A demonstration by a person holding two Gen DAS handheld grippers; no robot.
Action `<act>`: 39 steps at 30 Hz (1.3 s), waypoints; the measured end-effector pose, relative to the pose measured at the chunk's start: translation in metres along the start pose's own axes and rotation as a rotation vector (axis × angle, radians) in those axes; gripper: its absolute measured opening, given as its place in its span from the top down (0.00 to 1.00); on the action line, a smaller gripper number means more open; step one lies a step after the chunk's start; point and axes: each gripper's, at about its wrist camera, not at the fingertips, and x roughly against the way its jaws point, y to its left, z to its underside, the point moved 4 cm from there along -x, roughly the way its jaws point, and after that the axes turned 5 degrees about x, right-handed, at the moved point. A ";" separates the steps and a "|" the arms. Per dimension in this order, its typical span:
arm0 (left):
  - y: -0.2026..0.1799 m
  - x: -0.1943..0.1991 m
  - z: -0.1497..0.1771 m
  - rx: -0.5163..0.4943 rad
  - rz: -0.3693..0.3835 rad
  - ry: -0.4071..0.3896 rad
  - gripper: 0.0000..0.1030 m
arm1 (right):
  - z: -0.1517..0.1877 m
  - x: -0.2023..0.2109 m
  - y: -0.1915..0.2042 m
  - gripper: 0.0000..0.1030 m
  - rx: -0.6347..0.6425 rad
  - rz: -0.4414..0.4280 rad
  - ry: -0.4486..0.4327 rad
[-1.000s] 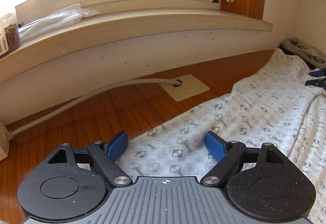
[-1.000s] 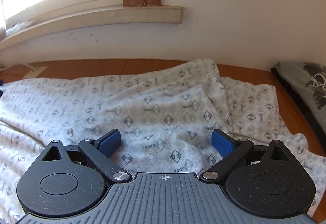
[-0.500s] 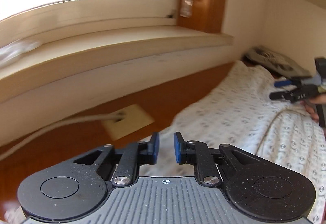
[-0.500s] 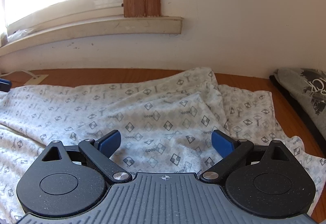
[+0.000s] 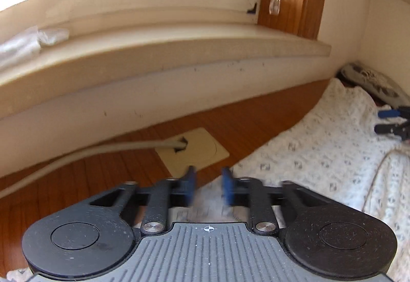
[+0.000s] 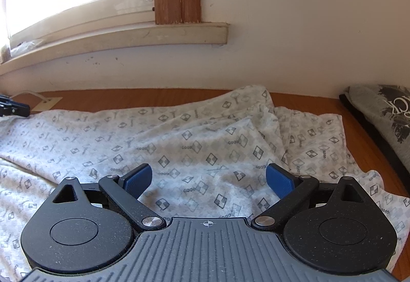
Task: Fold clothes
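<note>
Cloth fills most of your right wrist view: a white patterned garment (image 6: pixel 194 138) spread rumpled across the wooden table (image 6: pixel 159 94), a folded layer lying over its middle. Your right claw (image 6: pixel 208 177) hovers above it, jaws wide apart, holding nothing. In your left wrist view, blurred, the left claw (image 5: pixel 208 185) is nearly closed at the garment's edge; whether it pinches fabric, you cannot tell. Only that view shows the cable (image 5: pixel 102 151) at centre left.
</note>
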 end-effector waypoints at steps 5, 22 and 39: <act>-0.029 0.004 -0.012 -0.043 0.087 -0.063 0.21 | 0.000 0.000 0.001 0.08 0.003 0.006 0.000; -0.064 -0.042 0.000 -0.050 0.217 0.062 0.00 | 0.002 0.027 -0.006 0.01 -0.027 0.050 -0.091; -0.061 -0.041 0.000 -0.032 0.232 0.059 0.00 | 0.107 0.204 -0.060 0.09 -0.129 0.288 -0.003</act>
